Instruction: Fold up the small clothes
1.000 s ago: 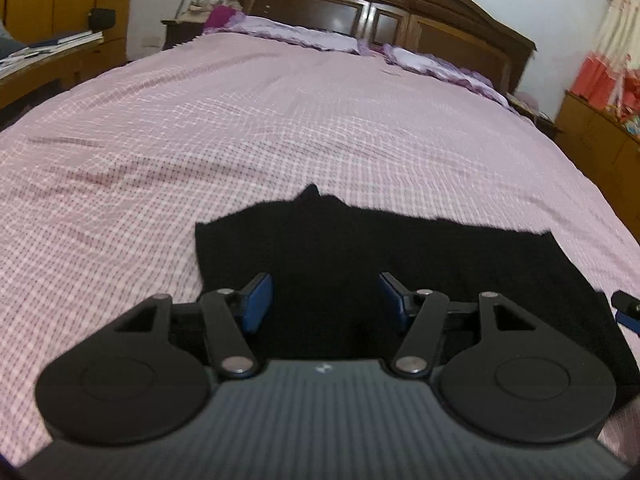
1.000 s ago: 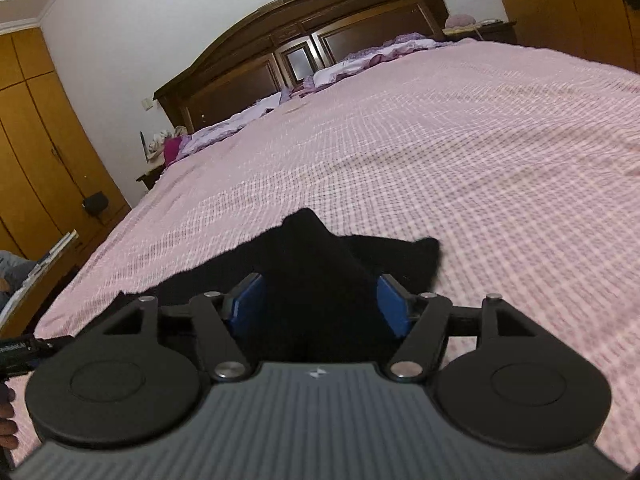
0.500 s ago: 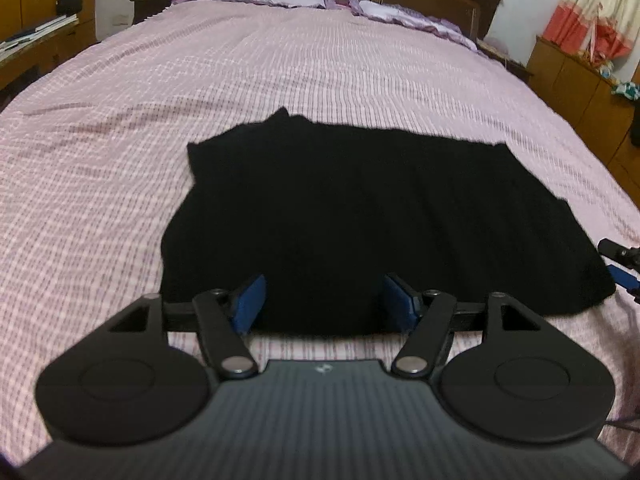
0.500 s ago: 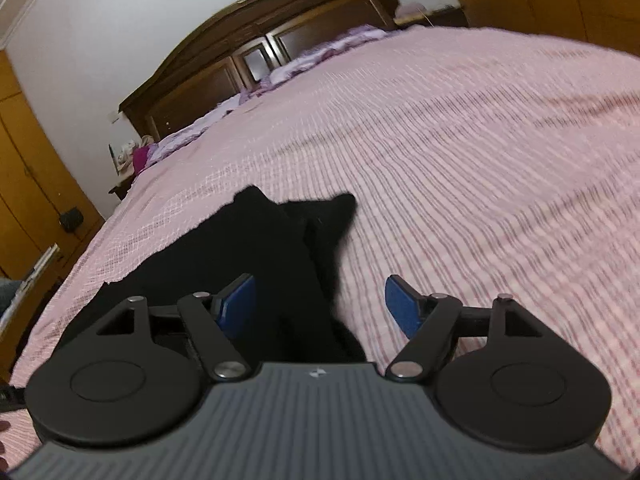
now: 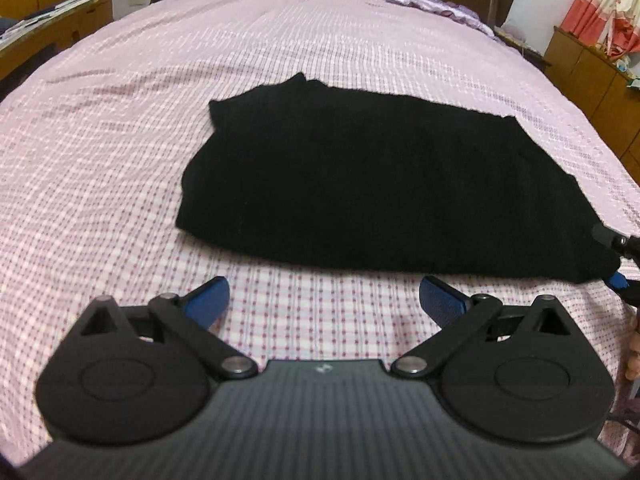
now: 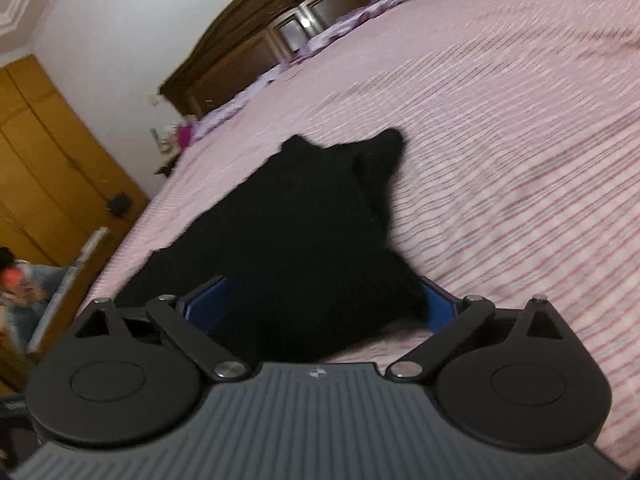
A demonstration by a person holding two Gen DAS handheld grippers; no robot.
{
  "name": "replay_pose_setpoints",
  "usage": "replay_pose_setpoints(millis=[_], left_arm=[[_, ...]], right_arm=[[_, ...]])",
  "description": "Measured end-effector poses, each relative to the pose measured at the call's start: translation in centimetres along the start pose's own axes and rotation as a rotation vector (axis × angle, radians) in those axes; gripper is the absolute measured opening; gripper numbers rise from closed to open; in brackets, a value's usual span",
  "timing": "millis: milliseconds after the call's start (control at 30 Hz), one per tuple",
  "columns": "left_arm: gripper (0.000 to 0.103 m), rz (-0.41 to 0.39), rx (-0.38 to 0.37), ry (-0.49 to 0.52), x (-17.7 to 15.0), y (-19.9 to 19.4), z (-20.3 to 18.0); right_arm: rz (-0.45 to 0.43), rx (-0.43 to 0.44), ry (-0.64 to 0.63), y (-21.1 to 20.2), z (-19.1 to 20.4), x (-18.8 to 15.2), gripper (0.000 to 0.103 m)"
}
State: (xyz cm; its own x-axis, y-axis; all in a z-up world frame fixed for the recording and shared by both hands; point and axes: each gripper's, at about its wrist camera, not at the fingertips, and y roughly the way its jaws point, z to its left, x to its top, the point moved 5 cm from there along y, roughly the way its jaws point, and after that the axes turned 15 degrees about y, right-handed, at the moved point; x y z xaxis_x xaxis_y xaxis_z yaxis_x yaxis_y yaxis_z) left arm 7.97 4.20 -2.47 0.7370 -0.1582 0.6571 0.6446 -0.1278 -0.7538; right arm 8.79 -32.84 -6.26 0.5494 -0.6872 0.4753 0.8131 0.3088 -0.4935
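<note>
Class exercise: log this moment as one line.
left gripper: open, short of black garment | right gripper: open, garment corner between fingers | garment: flat on pink checked bedspread

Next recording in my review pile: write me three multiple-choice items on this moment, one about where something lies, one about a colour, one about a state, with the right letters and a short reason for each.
1. Where does the black knitted garment lie?
A. on the pink checked bedspread
B. on a wooden floor
C. inside a drawer

2. What colour are the pads of the left hand-held gripper?
A. red
B. blue
C. white

3. How do the left hand-held gripper's jaws stand?
A. shut on the garment
B. shut on the bedspread
C. open, holding nothing

Answers:
1. A: the left wrist view shows the garment spread flat on the bedspread.
2. B: both pads show blue against the black linkages.
3. C: the fingers stand wide apart with only bare bedspread between them, short of the garment's near edge.
</note>
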Motion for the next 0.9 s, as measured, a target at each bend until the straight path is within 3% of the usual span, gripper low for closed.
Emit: replay_pose_setpoints(millis=[600, 900], left_arm=[[0.103, 0.034, 0.016, -0.003, -0.5, -0.2, 0.0], [0.103, 0.045, 0.017, 0.026, -0.5, -0.2, -0.4]], right_arm=[[0.020, 0.088, 0.101, 4.1, 1.3, 1.9, 0.100], [-0.078, 0.034, 0.127, 4.5, 0.9, 2.4, 0.071]])
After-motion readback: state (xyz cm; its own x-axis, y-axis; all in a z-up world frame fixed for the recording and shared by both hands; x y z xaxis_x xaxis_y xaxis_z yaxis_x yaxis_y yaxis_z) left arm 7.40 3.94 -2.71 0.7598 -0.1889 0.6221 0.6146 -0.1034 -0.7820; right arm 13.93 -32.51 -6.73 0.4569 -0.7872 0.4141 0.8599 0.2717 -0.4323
